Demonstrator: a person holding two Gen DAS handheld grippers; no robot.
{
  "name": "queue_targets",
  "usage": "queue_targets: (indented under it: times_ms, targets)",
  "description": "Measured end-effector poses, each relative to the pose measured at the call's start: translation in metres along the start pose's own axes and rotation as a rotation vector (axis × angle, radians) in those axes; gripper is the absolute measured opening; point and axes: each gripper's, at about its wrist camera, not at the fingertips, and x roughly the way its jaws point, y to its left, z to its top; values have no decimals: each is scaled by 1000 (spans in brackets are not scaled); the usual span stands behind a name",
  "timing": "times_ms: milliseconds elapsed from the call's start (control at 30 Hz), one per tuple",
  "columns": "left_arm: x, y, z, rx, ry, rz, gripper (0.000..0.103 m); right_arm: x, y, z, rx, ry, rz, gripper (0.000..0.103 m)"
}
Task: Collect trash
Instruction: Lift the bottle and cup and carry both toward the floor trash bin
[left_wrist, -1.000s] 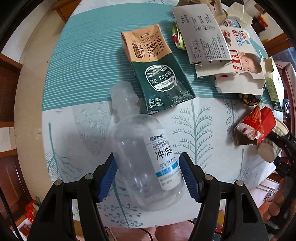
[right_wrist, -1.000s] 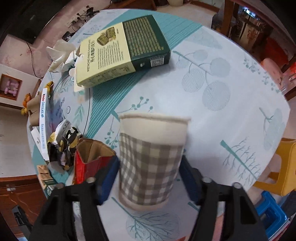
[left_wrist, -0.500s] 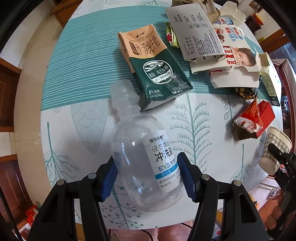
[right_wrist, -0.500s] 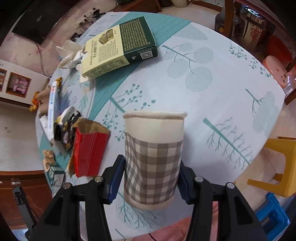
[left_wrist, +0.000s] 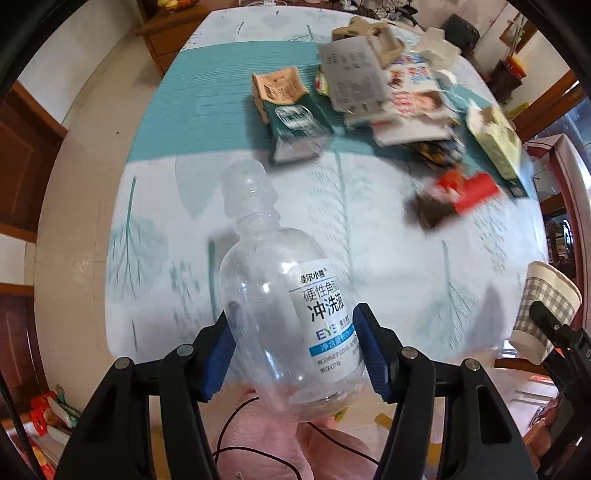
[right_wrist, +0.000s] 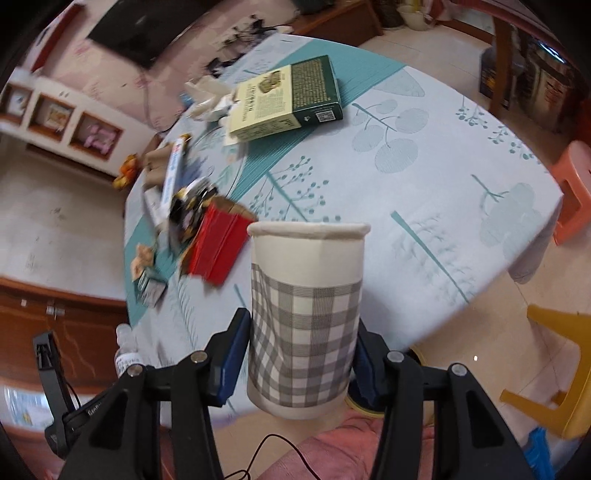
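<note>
My left gripper (left_wrist: 295, 347) is shut on a clear plastic bottle (left_wrist: 284, 306) with a white and blue label, held in the air off the near edge of the round table (left_wrist: 388, 251). My right gripper (right_wrist: 303, 358) is shut on a grey-checked paper cup (right_wrist: 306, 317), also lifted off the table's edge. The cup also shows at the right of the left wrist view (left_wrist: 543, 310). The bottle's cap end shows at the lower left of the right wrist view (right_wrist: 125, 350).
On the table lie a green and tan carton (left_wrist: 291, 114), torn paper boxes (left_wrist: 388, 96), a red carton (right_wrist: 218, 247), a dark crumpled wrapper (right_wrist: 188, 206) and a green and cream box (right_wrist: 288, 96). A yellow stool (right_wrist: 554, 373) and an orange stool (right_wrist: 572, 184) stand on the floor.
Both grippers have pulled back and up from the table with their loads. The bottle and the cup now hang past the table's near edge; the table litter looks farther away.
</note>
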Motion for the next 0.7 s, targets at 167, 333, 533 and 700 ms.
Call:
queue_targets:
  times_ms: [167, 333, 533, 700]
  targets:
    - [-32, -30, -68, 21, -41, -25, 60, -25, -25, -32, -77, 34, 36, 51]
    - [-42, -50, -123, 43, -37, -61, 60, -40, -54, -66, -137, 72, 35, 51]
    - [-39, -83, -172, 158, -9, -40, 60, -39, -80, -99, -153, 112, 38, 51]
    - [-21, -97, -199, 232, 21, -14, 60, -15, -102, -128, -143, 166, 33, 51]
